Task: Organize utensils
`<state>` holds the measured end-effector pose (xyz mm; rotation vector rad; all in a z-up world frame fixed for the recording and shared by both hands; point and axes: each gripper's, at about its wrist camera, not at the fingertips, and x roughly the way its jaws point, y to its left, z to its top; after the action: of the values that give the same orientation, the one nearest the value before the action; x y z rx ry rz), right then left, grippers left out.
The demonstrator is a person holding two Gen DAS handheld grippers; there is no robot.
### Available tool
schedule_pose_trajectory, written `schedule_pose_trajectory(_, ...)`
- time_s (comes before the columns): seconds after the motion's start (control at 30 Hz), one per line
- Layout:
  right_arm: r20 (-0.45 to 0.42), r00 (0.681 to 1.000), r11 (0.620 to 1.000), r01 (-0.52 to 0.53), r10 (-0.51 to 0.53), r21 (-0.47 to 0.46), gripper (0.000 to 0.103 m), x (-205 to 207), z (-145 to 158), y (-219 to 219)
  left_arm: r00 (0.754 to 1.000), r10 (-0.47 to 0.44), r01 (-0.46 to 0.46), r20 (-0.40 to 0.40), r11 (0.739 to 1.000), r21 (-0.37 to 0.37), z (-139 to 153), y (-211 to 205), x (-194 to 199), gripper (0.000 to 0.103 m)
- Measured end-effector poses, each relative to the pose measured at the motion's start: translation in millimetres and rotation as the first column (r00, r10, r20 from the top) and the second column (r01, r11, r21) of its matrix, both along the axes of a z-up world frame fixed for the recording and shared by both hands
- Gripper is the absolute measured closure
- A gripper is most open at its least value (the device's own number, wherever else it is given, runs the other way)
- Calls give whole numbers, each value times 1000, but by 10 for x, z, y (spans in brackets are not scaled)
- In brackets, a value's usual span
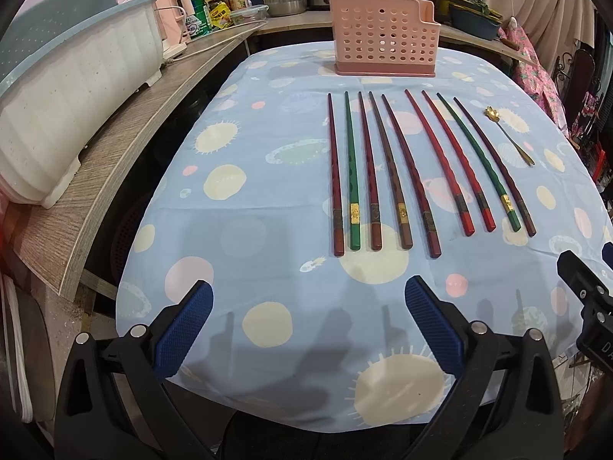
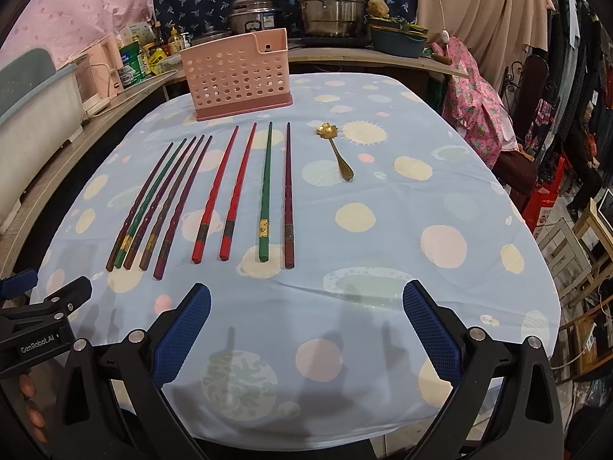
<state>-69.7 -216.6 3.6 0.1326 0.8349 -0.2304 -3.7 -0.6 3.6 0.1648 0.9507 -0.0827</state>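
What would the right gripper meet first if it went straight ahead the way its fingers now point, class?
Probably the thick ends of the green chopstick and dark one, lying on the tablecloth ahead of the open right gripper. If it travels higher, the way looks free; depth is unclear.

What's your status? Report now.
Left gripper open, right gripper open, both empty. Nine chopsticks and spoon on tablecloth, pink holder beyond. Path unobstructed.

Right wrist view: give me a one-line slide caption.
Open right gripper faces nine chopsticks, a gold spoon and a pink holder on a dotted tablecloth.
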Motion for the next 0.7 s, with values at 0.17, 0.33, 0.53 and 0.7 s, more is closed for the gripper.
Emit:
schedule_pose_trajectory(0.17, 1, 1000, 1000, -3, 3, -2, 7, 0, -2, 27, 1000, 1, -1, -1, 1000, -1, -1, -6, 7, 7)
schedule_pose_trajectory(0.33, 0, 1000, 1000, -1, 1, 3, 7, 10, 6, 14, 1000, 0, 0, -2, 1000, -7, -4, 2, 0, 7)
schedule_pose_trajectory(0.53, 0, 1000, 1000, -2, 2, 6, 7, 5, 12, -4, 1000, 5, -5, -1, 1000, -8, -8, 16, -8, 8)
schedule_pose_trajectory(0.7, 2, 1000, 1000, -2, 2, 5, 7, 4, 11, -2, 1000, -1, 1, 9, 1000, -10, 2, 20, -21, 8)
